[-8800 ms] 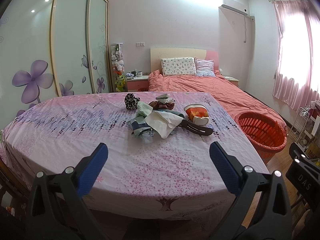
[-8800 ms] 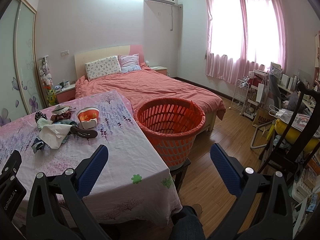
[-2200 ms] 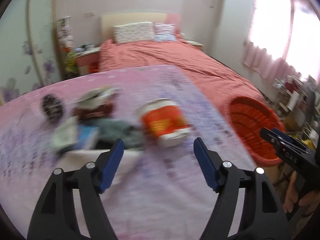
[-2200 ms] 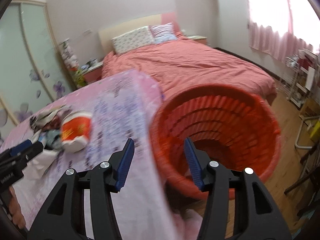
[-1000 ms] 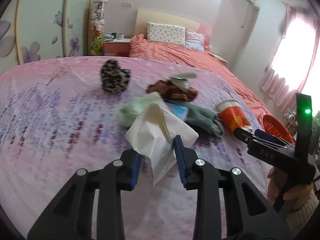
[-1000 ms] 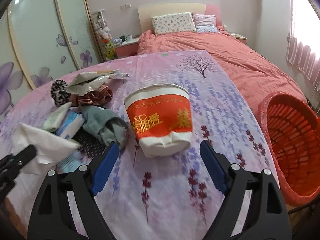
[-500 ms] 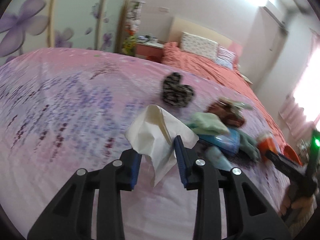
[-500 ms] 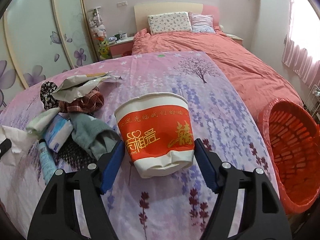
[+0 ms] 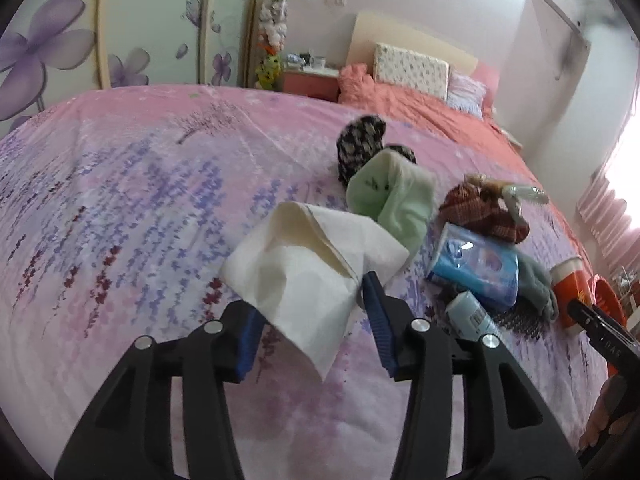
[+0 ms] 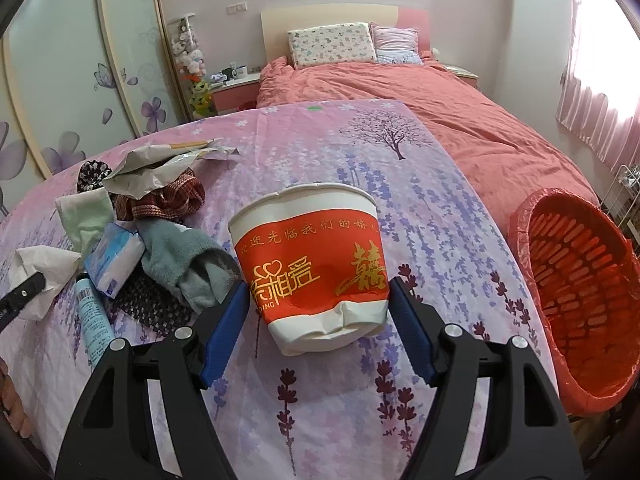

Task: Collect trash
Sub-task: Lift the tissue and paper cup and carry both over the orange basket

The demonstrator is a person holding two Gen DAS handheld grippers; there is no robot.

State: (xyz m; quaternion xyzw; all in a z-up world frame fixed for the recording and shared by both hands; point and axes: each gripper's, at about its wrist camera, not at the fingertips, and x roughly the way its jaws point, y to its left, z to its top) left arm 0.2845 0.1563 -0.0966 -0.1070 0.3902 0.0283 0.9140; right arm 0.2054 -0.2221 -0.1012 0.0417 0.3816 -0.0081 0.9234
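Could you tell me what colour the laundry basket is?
Red-orange basket, clearest in the right wrist view.

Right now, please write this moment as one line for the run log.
left gripper: jaws opening, white tissue between them | right gripper: shut on paper cup | red basket: beside table, nothing visible inside

Coral-quilted bed (image 10: 460,120), floral pillow (image 10: 332,44), flower-patterned wardrobe doors (image 9: 52,40), pink curtain (image 10: 600,92)

The paper cup (image 10: 316,268) bears gold Chinese characters and the letters "DING".
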